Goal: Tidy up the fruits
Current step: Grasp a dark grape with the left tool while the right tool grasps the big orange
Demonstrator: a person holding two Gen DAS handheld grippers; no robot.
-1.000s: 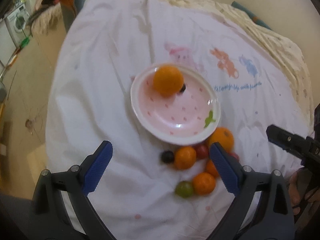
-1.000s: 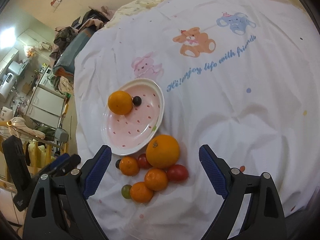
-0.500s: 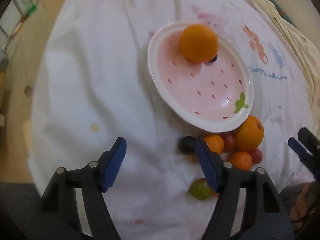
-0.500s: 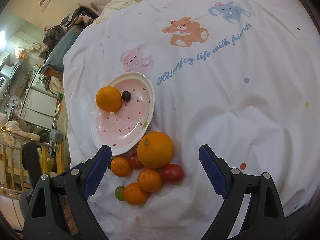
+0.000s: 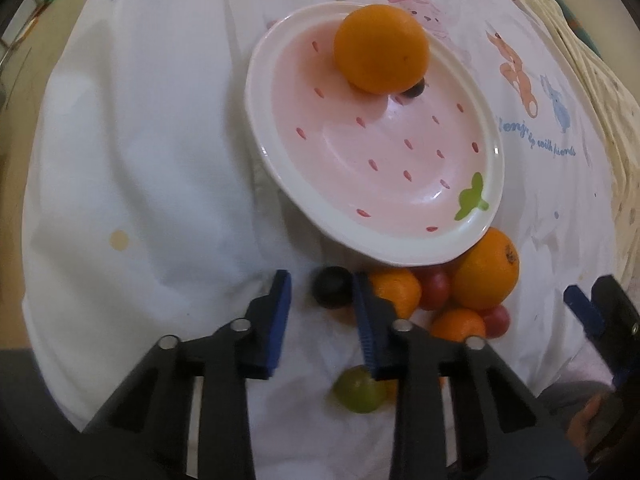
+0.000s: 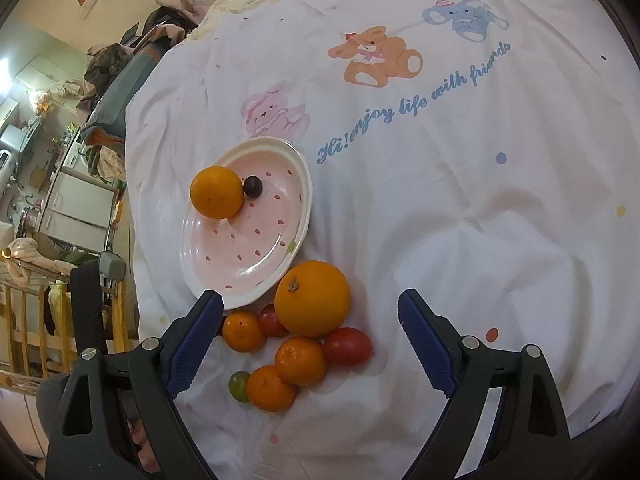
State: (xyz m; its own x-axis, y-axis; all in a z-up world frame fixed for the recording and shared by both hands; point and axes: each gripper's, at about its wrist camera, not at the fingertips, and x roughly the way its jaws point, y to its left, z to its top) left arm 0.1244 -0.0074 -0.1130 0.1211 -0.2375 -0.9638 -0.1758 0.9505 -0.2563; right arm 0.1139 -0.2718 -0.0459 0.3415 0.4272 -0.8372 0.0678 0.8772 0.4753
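A pink strawberry-patterned plate (image 5: 256, 128) (image 6: 188, 264) lies on the white sheet. It holds an orange (image 5: 380, 48) (image 6: 216, 192) and a dark grape (image 5: 414, 90) (image 6: 253, 186). Below its near rim sits a pile: a large orange (image 5: 486, 276) (image 6: 314, 298), mandarins (image 5: 396, 290) (image 6: 243, 330), red tomatoes (image 6: 347, 346) and a green grape (image 5: 358, 390) (image 6: 239, 386). My left gripper (image 5: 320, 292) points steeply down, its jaws closing around a second dark grape (image 5: 330, 286); a gap still shows at the left pad. My right gripper (image 6: 310, 312) hangs open above the pile, holding nothing.
The sheet (image 6: 440, 200) carries cartoon animals and blue lettering and spreads wide to the right of the plate. Its edge drops off at the left toward a cluttered room with cabinets (image 6: 76, 208). The right gripper's finger (image 5: 592, 312) shows in the left wrist view.
The left gripper sank toward the fruit pile and its jaws narrowed from wide apart to just around the dark grape. The right gripper stayed about where it was, still wide.
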